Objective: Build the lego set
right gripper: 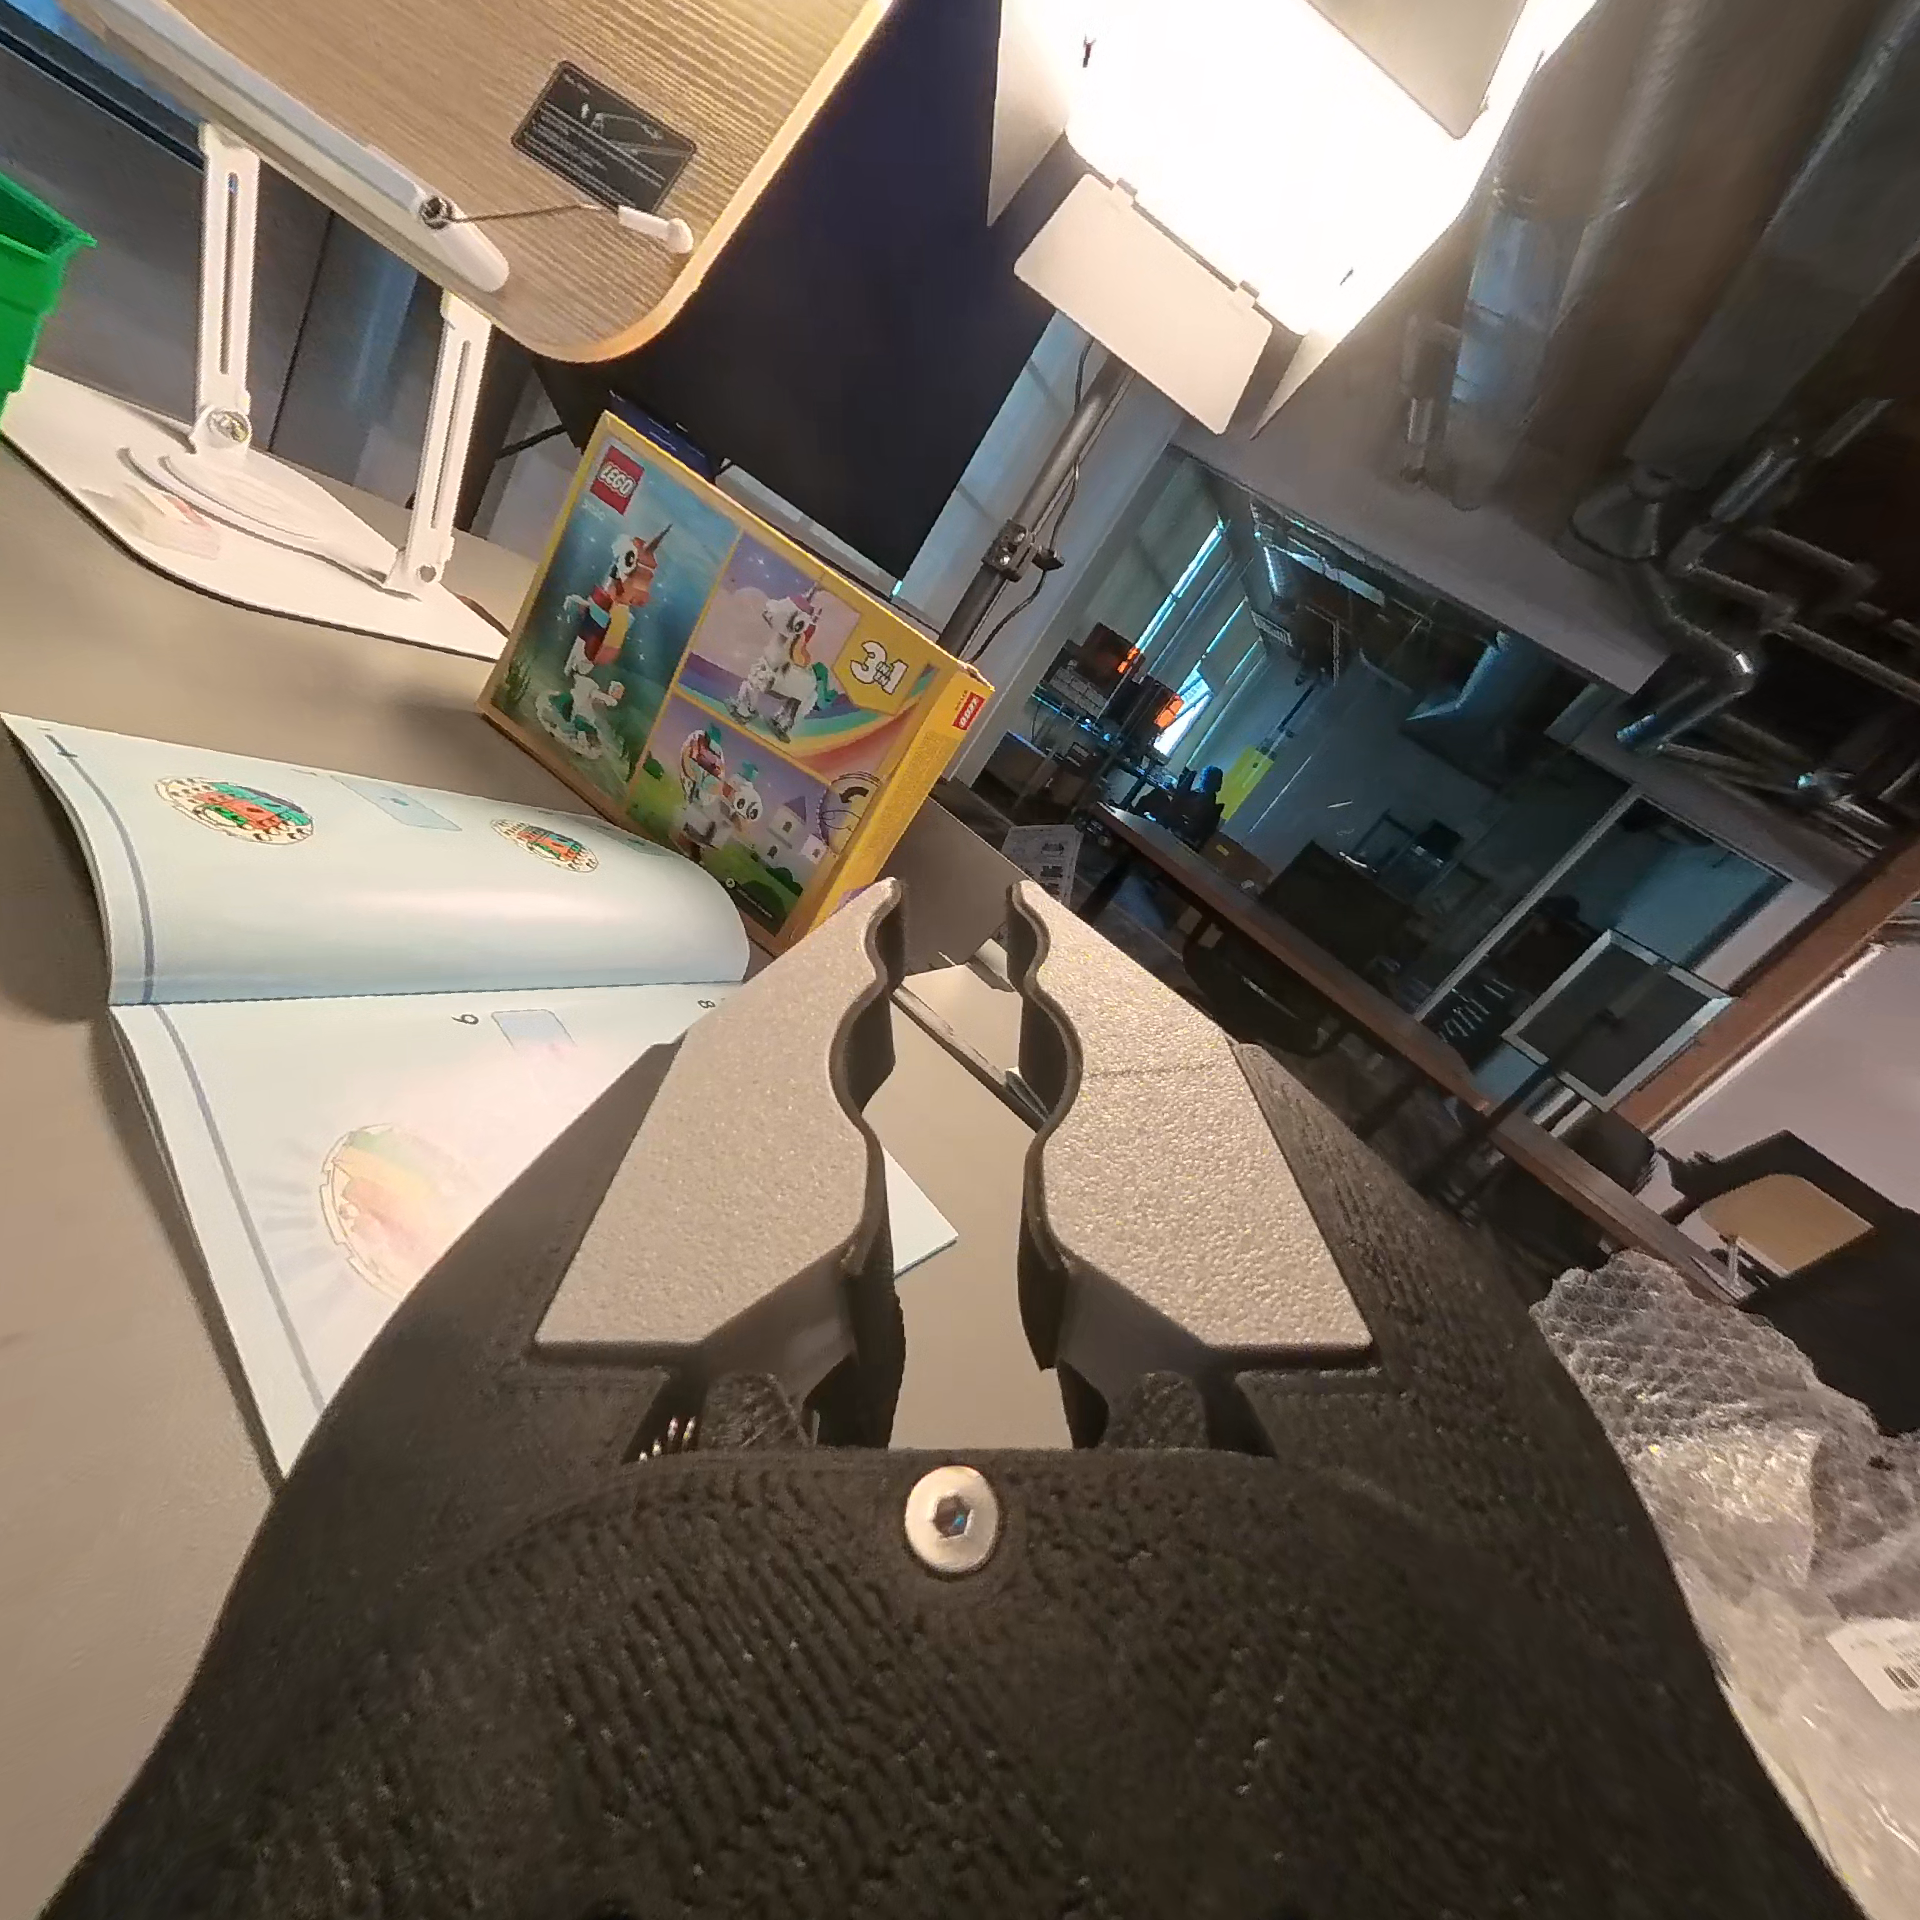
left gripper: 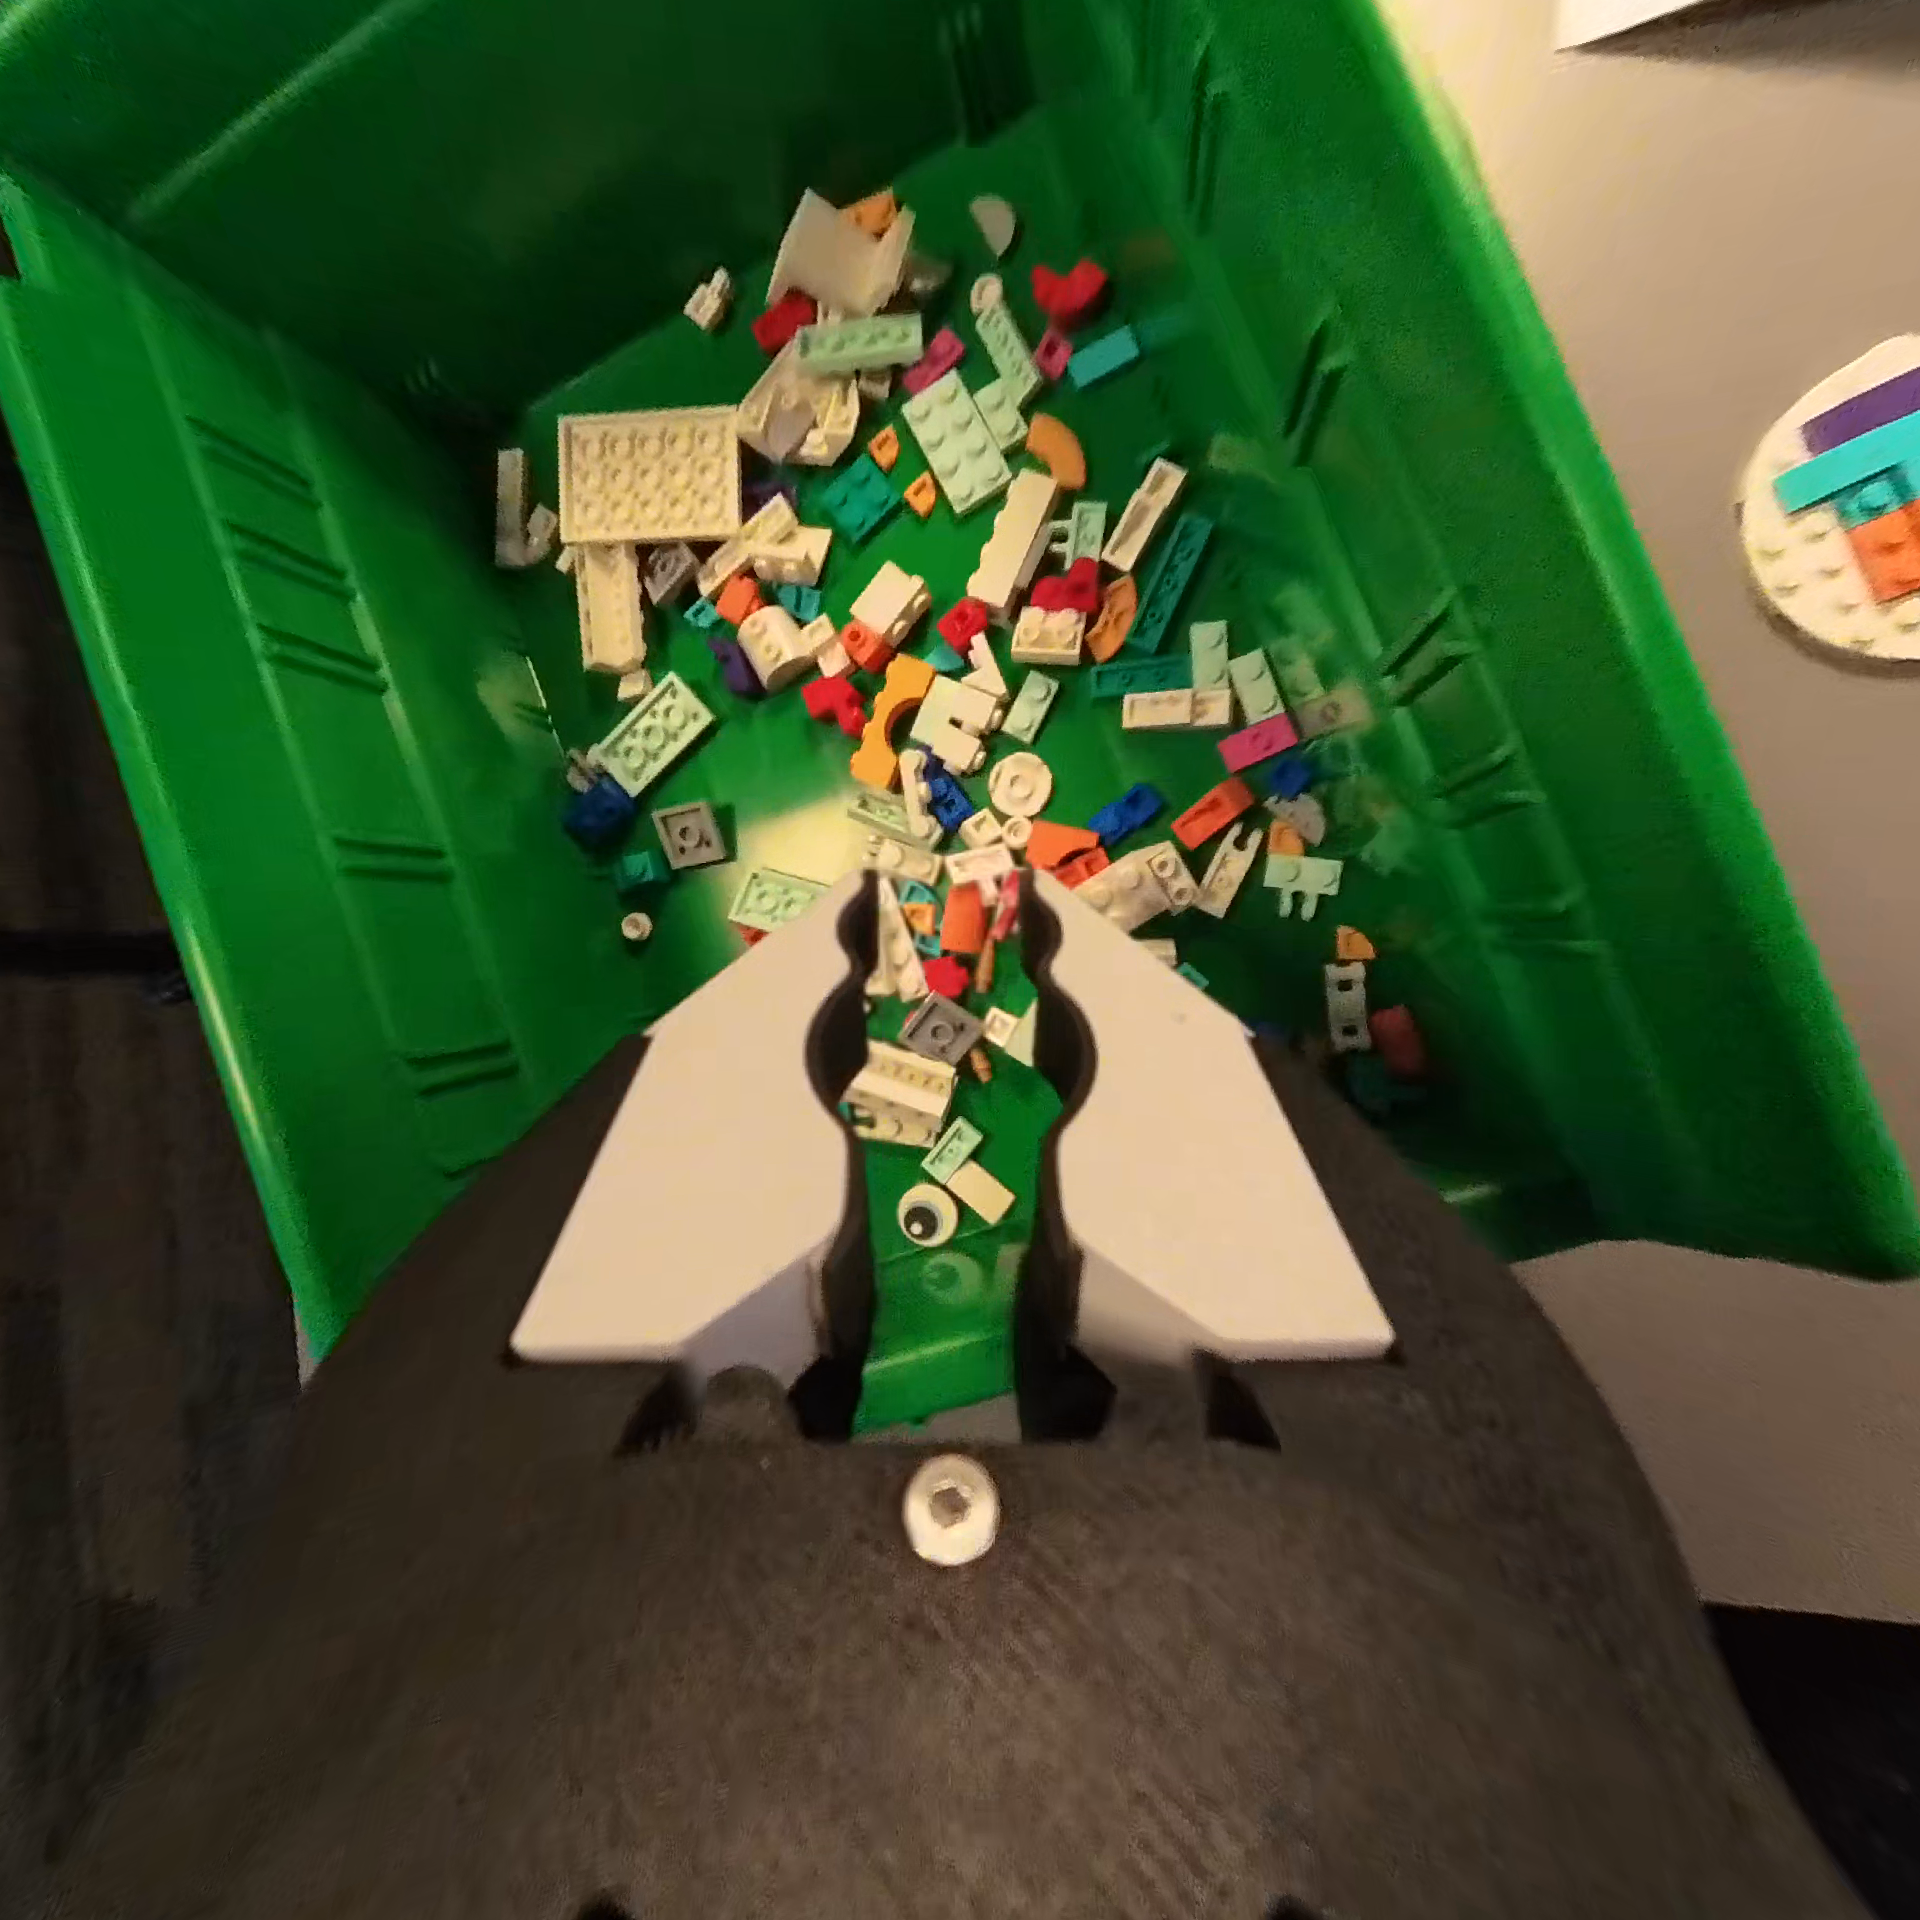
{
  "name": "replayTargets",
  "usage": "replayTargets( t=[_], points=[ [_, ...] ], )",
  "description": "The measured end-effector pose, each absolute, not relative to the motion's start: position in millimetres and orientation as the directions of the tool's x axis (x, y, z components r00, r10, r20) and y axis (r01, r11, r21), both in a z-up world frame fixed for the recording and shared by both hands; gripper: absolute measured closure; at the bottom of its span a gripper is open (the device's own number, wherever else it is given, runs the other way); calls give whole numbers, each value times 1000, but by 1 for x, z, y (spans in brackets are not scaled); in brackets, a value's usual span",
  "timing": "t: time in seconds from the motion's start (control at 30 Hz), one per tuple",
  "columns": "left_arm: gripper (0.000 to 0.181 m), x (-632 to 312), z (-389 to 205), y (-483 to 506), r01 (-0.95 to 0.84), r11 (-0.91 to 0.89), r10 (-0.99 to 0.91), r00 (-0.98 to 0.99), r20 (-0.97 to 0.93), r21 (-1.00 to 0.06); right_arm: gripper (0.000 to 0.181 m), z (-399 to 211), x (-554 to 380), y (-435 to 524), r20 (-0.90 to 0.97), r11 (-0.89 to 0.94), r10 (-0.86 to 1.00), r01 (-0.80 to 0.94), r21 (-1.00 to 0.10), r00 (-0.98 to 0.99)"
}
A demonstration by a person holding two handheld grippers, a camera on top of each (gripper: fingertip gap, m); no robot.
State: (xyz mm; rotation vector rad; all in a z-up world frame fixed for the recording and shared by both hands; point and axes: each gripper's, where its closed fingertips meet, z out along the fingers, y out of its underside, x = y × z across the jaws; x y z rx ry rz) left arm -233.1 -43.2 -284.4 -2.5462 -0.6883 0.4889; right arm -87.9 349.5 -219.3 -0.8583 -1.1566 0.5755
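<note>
The loose lego pieces (left gripper: 935, 623) lie scattered over the floor of a green bin (left gripper: 343, 675) that fills most of the left wrist view, running from the upper middle of the frame down to the centre. They are mostly white, mint, teal, orange and red, with a large white studded plate (left gripper: 649, 470) toward the upper left of the heap and a round eye piece (left gripper: 923, 1211) on its own lower down, seen through the gap between the fingers. At the right edge of that frame, outside the bin on the grey table (left gripper: 1683, 343), sits a round white base plate (left gripper: 1844, 520) with purple, teal and orange pieces already pressed onto it.

The left gripper (left gripper: 948, 888) hangs over the bin, its pale fingers narrowly apart with nothing between them; its tips sit over a cluster of small pieces in the middle of the frame, and whether they touch any cannot be told.

In the right wrist view, the right gripper (right gripper: 956, 899) is slightly parted and empty, pointing across the table. An open instruction booklet (right gripper: 343, 935) lies at the left of that frame, with the yellow-edged set box (right gripper: 727, 707) standing just beyond it, centre-left. A white stand (right gripper: 312, 416) holding a wood-grain board occupies the upper left, and crinkled bubble wrap (right gripper: 1714, 1455) lies at the lower right.
</note>
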Motion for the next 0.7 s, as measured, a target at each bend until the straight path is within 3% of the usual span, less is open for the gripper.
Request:
replayTargets(
  t=[0.03,0.2,0.33,0.43,0.53,0.6,0.7],
  points=[
    [151,-233,-284,-43,384,-770,546,810,-214,-510,164,-219,-88,350,545,566,775,35,-824,320],
    [139,-227,-247,-29,358,-669,567,812,-135,-652,165,-219,-87,350,547,568,772,36,-822,322],
    [135,-190,-188,6,134,-524,433,892,-129,-841,165,-220,-86,351,537,558,778,35,-829,326],
    [143,-148,-155,20,-20,-396,283,949,-142,-918,168,-224,-87,350,521,531,799,53,-846,302],
    [151,-126,-135,14,-24,-251,221,972,-82,-968,168,-228,-91,338,515,517,824,58,-854,235],
    [153,-122,-133,7,-4,-199,214,976,-47,-980,165,-231,-100,306,525,523,847,43,-851,86],
    [153,-115,-145,5,8,-190,191,981,-29,-982,150,-262,-110,210,383,461,824,103,-881,-418]
  ],
)
